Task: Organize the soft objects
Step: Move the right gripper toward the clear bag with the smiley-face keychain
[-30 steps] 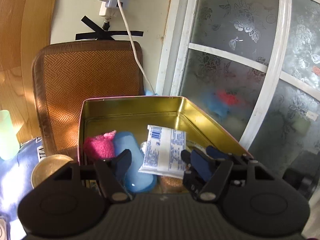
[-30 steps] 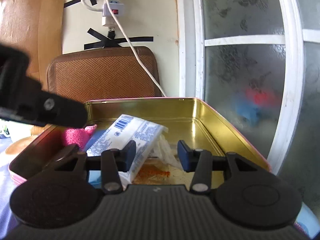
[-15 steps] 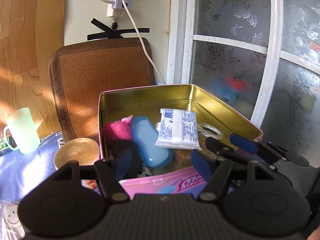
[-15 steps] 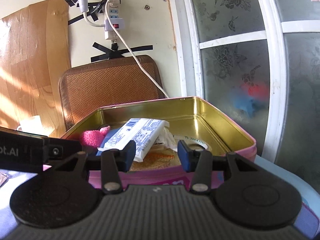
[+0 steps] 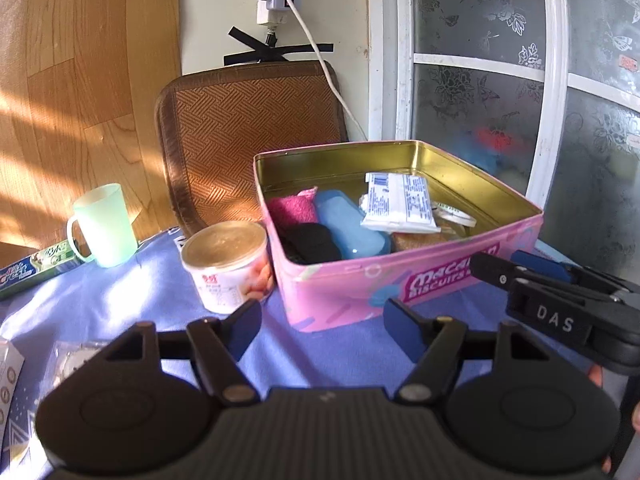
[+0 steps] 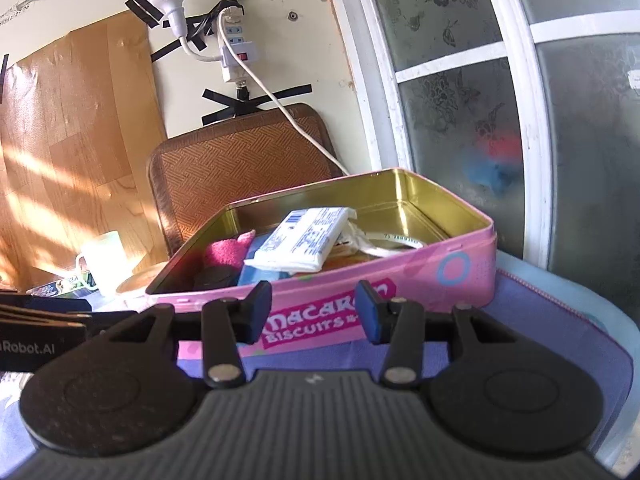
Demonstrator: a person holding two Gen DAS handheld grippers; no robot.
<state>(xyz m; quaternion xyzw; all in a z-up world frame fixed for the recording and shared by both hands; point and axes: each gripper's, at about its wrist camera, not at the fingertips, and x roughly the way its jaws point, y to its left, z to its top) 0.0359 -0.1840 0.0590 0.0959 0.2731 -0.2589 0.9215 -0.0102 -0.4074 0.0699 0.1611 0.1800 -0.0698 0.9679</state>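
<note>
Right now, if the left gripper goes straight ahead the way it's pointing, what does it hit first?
Most likely the near pink wall of the biscuit tin, straight ahead of the empty left gripper; depth is uncertain, so the blue cloth might come first.

Green mug (image 5: 105,225) beside toothpaste box (image 5: 34,272), near cup (image 5: 228,264).

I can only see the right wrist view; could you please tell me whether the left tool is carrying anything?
Observer: No. The left tool has nothing between its jaws, which are opening.
Operator: Thank you. What is the round thing left of the pink tin?
Observer: A sealed cup with a foil lid, standing on the blue cloth close beside the tin.
Operator: Is anything else lying on that cloth?
Observer: Yes, a clear packet lies flat at the near left corner.
</note>
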